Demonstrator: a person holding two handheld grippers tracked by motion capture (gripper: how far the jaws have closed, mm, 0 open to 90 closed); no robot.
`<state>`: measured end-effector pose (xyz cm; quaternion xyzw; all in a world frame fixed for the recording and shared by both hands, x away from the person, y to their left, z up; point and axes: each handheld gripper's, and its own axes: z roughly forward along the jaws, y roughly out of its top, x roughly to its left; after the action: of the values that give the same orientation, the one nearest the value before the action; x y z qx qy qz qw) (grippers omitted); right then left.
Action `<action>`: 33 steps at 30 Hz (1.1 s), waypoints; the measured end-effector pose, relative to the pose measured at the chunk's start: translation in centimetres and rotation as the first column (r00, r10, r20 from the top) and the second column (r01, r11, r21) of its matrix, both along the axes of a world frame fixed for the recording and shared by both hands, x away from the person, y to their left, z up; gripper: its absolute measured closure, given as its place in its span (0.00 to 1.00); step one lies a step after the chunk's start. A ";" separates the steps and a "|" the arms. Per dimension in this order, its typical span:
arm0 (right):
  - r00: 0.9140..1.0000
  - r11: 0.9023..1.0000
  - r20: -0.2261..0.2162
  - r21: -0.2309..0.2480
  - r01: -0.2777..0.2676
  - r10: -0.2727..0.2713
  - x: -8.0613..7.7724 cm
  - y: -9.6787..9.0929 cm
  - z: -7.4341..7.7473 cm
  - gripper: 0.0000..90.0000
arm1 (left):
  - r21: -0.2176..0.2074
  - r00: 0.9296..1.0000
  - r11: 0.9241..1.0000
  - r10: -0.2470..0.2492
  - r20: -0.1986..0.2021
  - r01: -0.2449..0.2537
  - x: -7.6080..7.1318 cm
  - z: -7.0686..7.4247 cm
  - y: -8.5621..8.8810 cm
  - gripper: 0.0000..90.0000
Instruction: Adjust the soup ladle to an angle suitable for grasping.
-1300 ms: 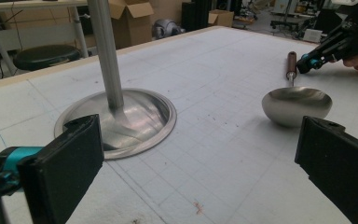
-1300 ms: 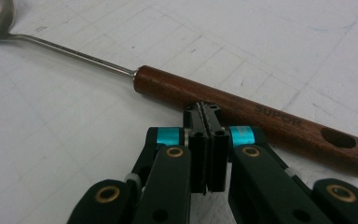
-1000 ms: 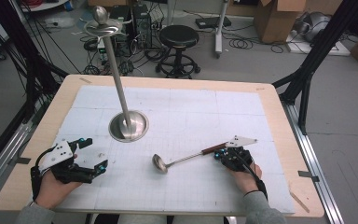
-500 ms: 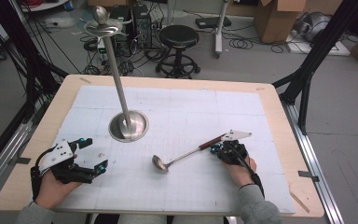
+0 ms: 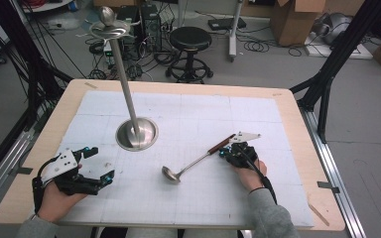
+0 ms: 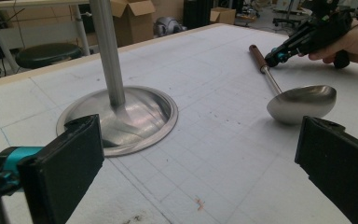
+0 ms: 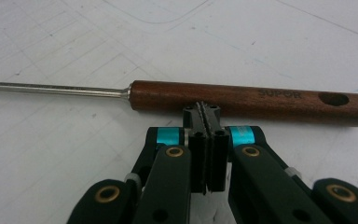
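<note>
- High view: ladle (image 5: 191, 162) flat on the white mat (image 5: 188, 114), centre-right of frame, bowl toward lower left, brown handle toward upper right. Right gripper (image 5: 232, 150) at the handle end, hand behind it at lower right. Left gripper (image 5: 98, 166) resting at lower left, well apart from the ladle. Steel stand (image 5: 136, 133) with tall pole and dished base at centre-left.
- Left gripper view: jaws wide apart at the bottom corners, nothing between them. Stand base (image 6: 116, 119) left of centre; ladle bowl (image 6: 302, 102) at right, resting on the mat. Farther off at upper right, the other gripper (image 6: 279, 55) against the handle tip.
- Right gripper view: jaws pressed together, empty, tips (image 7: 204, 112) touching or just short of the wooden handle (image 7: 247, 102), which runs across mid-frame. Contact proper hard to tell.
- Judged step: closed tips set to nudge or line up on the handle, no grasp yet.
- Judged next move: either a sideways push on the handle, or jaws spread, straddling the wood, then clamping for a lift.
</note>
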<state>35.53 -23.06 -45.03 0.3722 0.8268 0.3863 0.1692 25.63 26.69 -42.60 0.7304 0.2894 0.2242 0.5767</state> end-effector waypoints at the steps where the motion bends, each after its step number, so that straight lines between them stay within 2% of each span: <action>1: 1.000 1.000 -0.003 0.004 -0.003 0.003 0.1 0.1 0.0 1.00 | -0.001 1.000 1.000 0.002 -0.001 -0.002 0.0 0.0 0.0 0.02; 10: 1.000 1.000 0.003 -0.005 -0.004 0.004 0.3 0.3 0.0 1.00 | -0.001 1.000 1.000 0.000 0.000 0.000 0.0 0.0 0.0 0.02; 14: 1.000 1.000 0.006 0.012 -0.007 0.007 0.0 0.2 0.3 1.00 | -0.006 1.000 1.000 0.000 0.003 0.000 0.0 0.0 0.0 0.02; 17: 1.000 0.999 0.012 0.039 -0.012 0.011 -0.3 0.3 0.7 1.00 | -0.006 1.000 1.000 -0.002 0.001 0.002 0.0 0.0 0.0 0.02; 19: 0.999 0.997 0.029 0.072 -0.029 0.027 -0.7 0.7 1.1 1.00 | -0.006 1.000 1.000 -0.002 0.001 0.002 0.0 0.0 0.0 0.02; 21: 0.997 0.992 0.024 0.106 -0.069 0.067 -1.1 1.5 1.5 1.00 | -0.003 1.000 1.000 -0.001 0.001 0.001 0.0 0.0 0.0 0.02; 23: 0.997 0.991 0.024 0.113 -0.078 0.076 -1.2 1.8 1.5 1.00 | 0.000 1.000 1.000 -0.001 0.001 0.001 0.0 0.0 0.0 0.02; 26: 0.990 0.982 0.017 0.125 -0.143 0.142 -1.5 3.9 1.5 1.00 | 0.002 1.000 1.000 -0.001 0.000 0.001 0.0 0.0 0.0 0.02; 27: 0.990 0.982 0.017 0.125 -0.143 0.142 -1.5 3.9 1.5 1.00 | 0.002 1.000 1.000 -0.001 0.000 0.001 0.0 0.0 0.0 0.02; 28: 0.984 0.977 0.005 0.124 -0.176 0.177 -1.7 5.1 1.4 1.00 | 0.001 1.000 1.000 -0.001 0.000 0.001 0.0 0.0 0.0 0.02; 29: 0.984 0.977 0.005 0.124 -0.176 0.177 -1.7 5.1 1.4 1.00 | 0.002 1.000 1.000 -0.002 0.000 0.002 0.0 0.0 0.0 0.02; 30: 0.981 0.973 0.001 0.124 -0.193 0.195 -1.8 5.6 1.4 1.00 | 0.003 1.000 1.000 -0.002 0.000 0.002 0.0 0.0 0.0 0.02; 31: 0.973 0.966 -0.009 0.119 -0.229 0.232 -2.0 6.8 1.1 1.00 | 0.001 1.000 1.000 -0.002 -0.001 0.002 0.0 0.0 0.0 0.02; 33: 0.969 0.963 -0.011 0.115 -0.242 0.245 -2.1 7.2 1.1 1.00 | 0.002 1.000 1.000 -0.002 -0.001 0.002 0.0 0.0 0.0 0.02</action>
<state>33.47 -15.89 -43.97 0.2815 0.8451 0.4457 0.0886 25.58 26.69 -42.62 0.7311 0.2888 0.2238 0.5761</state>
